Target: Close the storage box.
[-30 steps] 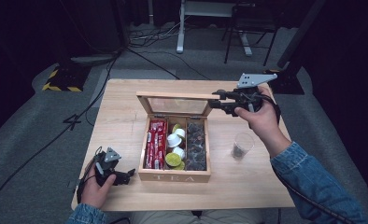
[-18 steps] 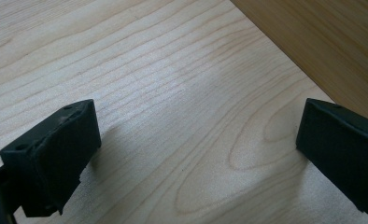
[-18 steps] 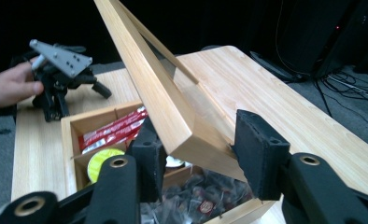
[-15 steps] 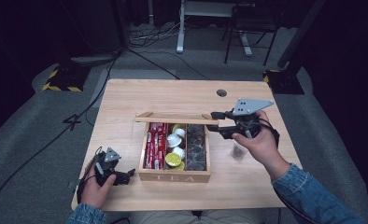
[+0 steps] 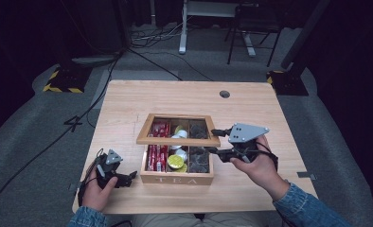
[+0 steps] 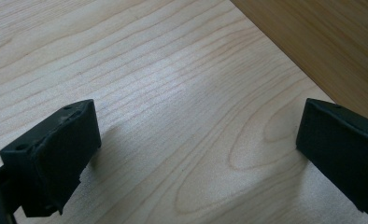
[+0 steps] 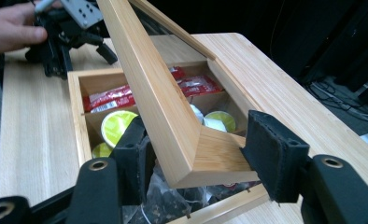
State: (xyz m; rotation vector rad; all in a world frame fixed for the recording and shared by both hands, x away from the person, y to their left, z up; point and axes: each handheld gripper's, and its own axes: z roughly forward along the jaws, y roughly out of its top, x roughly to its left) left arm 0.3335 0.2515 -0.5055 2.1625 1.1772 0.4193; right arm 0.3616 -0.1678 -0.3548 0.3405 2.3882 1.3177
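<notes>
High view: lid (image 5: 177, 140) has dropped nearly onto the tea box (image 5: 177, 178); right gripper (image 5: 212, 140) jaws have been opening, seemingly releasing its corner; left gripper (image 5: 131, 177) jaws apart, empty.

Your right gripper (image 5: 215, 141) straddles the front corner of the wooden lid (image 5: 177, 140), its jaws just opened, with slack on either side of the frame. The half-lowered lid bars entry from above to the middle of the tea box (image 5: 176, 178); the near compartments stay reachable. Your left gripper (image 5: 128, 178) rests on bare counter (image 5: 128, 101) just beside the box's left wall, which blocks travel rightward. The counter's far half and left strip lie open to you.
</notes>
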